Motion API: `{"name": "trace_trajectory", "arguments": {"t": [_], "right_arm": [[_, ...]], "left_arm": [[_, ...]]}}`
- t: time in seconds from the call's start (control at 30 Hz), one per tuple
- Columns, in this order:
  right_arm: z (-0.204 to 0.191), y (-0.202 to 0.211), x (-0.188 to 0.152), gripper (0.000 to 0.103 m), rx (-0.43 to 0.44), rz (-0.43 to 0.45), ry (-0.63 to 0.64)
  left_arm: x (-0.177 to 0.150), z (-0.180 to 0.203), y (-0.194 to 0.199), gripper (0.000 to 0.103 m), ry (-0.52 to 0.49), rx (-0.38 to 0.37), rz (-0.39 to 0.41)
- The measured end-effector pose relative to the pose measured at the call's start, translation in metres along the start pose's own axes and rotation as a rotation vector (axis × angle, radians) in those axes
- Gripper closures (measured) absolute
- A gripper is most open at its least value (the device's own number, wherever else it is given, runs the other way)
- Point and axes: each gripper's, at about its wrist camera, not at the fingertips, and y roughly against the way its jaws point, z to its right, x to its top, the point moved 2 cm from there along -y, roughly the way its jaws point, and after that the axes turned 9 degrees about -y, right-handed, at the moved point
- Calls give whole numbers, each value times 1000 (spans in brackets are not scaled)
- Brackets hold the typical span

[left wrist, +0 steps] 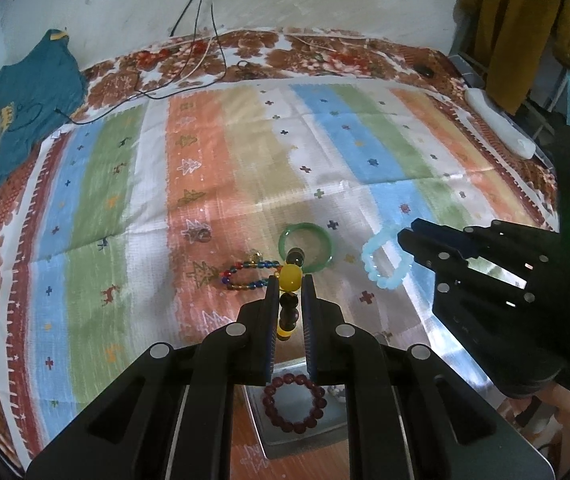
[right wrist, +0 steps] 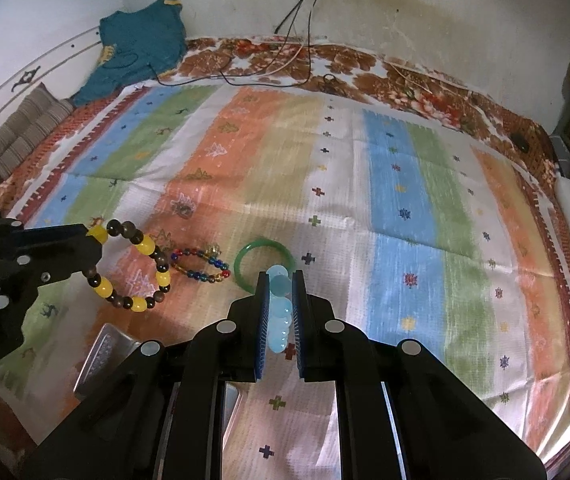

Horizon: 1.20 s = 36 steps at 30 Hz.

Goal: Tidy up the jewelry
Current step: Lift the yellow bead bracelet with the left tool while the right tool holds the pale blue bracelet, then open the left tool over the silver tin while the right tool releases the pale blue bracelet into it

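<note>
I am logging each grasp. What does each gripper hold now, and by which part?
Left gripper: the yellow-and-brown bead bracelet, pinched at one side of the loop. Right gripper: the light blue bracelet, also by one side.

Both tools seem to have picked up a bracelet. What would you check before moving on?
1. Left tool clamped on the yellow-and-brown bracelet: ok.
2. Right tool clamped on the pale blue bracelet: ok.
3. Both bracelets lifted off the cloth: ok.
4. Tray has free room beside the dark red bracelet: ok.
5. Green bangle and multicoloured bracelet left on the cloth: ok.
</note>
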Motion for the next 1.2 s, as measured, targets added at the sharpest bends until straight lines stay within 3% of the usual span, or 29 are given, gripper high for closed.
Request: {"name": "trace_trajectory", "arguments": {"t": [0.4,1.2], "right_arm": [[-7,20,-15,91,18,9,18],[-22,55,-56,91,71,21,53]], "left_arm": [[-18,17,23,92,-29,-43,36],[-52,29,44,92,-55,-32,57]]}}
